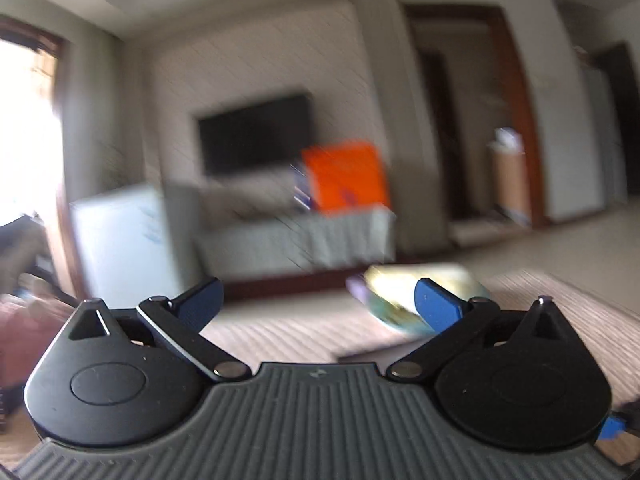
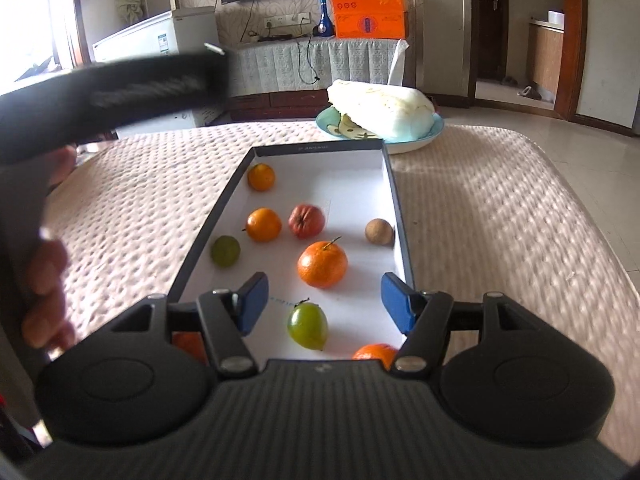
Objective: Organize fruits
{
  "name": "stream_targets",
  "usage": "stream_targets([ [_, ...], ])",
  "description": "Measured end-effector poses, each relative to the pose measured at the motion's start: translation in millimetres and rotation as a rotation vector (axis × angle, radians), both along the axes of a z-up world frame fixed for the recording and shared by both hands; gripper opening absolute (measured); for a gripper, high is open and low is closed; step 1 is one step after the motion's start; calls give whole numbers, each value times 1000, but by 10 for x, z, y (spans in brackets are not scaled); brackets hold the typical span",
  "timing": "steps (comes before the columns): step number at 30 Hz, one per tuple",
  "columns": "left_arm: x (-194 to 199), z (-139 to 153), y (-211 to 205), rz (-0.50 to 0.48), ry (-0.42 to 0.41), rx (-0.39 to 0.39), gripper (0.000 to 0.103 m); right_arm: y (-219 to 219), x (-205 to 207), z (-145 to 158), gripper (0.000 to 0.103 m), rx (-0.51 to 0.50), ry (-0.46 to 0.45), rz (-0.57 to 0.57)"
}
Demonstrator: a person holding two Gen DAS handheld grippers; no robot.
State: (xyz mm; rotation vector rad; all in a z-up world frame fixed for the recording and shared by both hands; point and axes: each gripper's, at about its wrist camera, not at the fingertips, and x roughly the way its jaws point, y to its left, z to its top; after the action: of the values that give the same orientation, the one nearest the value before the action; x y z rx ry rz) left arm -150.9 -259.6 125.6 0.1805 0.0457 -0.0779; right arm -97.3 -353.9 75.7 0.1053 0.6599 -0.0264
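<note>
Meanwhile the right gripper [image 2: 324, 304] hung released over a green, stemmed fruit [image 2: 307, 326] near the tray's [image 2: 394, 196] near edge, and the left gripper [image 1: 318, 298] gaped empty.

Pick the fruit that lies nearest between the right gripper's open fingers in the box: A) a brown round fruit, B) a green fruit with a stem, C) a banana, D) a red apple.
B: the green fruit with a stem lies on the white floor of the box between the blue pads of the right gripper, untouched.
</note>
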Motion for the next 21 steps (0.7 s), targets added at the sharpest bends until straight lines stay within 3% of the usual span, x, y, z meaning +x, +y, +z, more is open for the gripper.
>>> stream_targets([
  [2,-109,39,66,-3,-2,-33,103,-25,-18,24,65,3,2,-12],
  [5,-199,130,206,-69,111,-81,103,-72,-56,56,65,-12,21,-34],
  [9,-497,185,312,-118,169,-70,103,-179,-200,131,65,-48,43,-76],
  [13,-824,172,408,-203,325,-92,103,-329,-433,223,65,-39,41,-120],
  [16,-1024,89,460,-213,418,-108,103,-456,-633,281,65,-26,31,-169],
  [21,-1233,-78,382,-196,497,-67,103,-584,-957,259,65,19,48,-241],
])
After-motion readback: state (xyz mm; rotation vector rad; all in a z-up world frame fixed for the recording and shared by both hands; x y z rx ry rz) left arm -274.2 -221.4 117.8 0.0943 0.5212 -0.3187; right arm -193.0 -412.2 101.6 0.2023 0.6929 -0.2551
